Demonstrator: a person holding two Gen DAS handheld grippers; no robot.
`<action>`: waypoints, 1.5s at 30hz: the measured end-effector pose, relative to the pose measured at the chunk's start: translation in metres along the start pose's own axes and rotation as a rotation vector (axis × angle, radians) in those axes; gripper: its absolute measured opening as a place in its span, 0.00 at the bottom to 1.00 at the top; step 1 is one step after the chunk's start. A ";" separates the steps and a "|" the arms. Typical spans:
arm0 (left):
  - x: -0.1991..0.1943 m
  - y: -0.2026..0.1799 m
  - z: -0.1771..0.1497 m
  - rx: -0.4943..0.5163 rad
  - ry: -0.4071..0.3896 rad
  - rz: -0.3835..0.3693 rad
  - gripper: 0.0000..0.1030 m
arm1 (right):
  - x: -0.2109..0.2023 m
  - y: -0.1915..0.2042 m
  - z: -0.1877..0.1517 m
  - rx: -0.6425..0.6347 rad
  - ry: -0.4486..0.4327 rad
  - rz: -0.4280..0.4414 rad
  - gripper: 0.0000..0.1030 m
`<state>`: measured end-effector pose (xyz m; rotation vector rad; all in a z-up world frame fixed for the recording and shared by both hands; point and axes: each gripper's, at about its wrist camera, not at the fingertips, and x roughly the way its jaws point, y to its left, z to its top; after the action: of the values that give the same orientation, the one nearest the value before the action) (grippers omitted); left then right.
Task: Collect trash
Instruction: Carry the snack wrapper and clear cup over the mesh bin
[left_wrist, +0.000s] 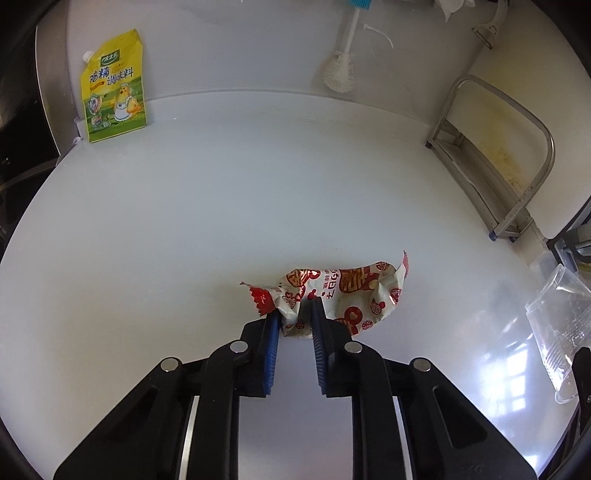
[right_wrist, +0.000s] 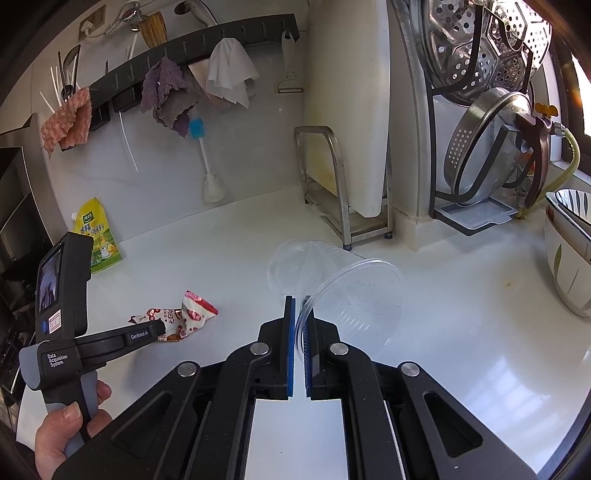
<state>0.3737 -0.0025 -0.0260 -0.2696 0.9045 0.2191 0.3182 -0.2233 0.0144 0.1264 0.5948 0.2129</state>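
A crumpled red-and-white snack wrapper (left_wrist: 343, 291) lies on the white counter (left_wrist: 184, 221). My left gripper (left_wrist: 295, 312) is shut on its near left end, and the blue pads pinch the foil between them. The right wrist view shows the same wrapper (right_wrist: 184, 317) at the tip of the left gripper (right_wrist: 159, 328), which a person's hand (right_wrist: 70, 424) holds. My right gripper (right_wrist: 301, 306) is shut on the rim of a clear plastic cup (right_wrist: 354, 291). The cup is tipped on its side above the counter. It also shows at the right edge as the cup (left_wrist: 557, 317).
A yellow seasoning pouch (left_wrist: 112, 88) leans against the back wall at the left. A white brush (left_wrist: 340, 70) hangs further right. A metal rack (left_wrist: 491, 155) holds a cutting board (right_wrist: 347, 110). Pot lids and strainers (right_wrist: 487, 110) and stacked bowls (right_wrist: 569, 258) stand at the right.
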 end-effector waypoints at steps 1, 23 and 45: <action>-0.001 0.001 0.000 0.004 -0.003 -0.006 0.12 | 0.000 0.000 0.000 -0.001 0.000 0.000 0.04; -0.095 0.029 -0.032 0.193 -0.225 -0.011 0.08 | -0.031 0.021 -0.020 -0.060 -0.011 -0.008 0.04; -0.206 0.055 -0.155 0.367 -0.287 -0.102 0.08 | -0.190 0.060 -0.131 0.013 -0.009 -0.086 0.04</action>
<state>0.1188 -0.0153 0.0394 0.0566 0.6287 -0.0064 0.0809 -0.2020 0.0209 0.1136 0.5912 0.1250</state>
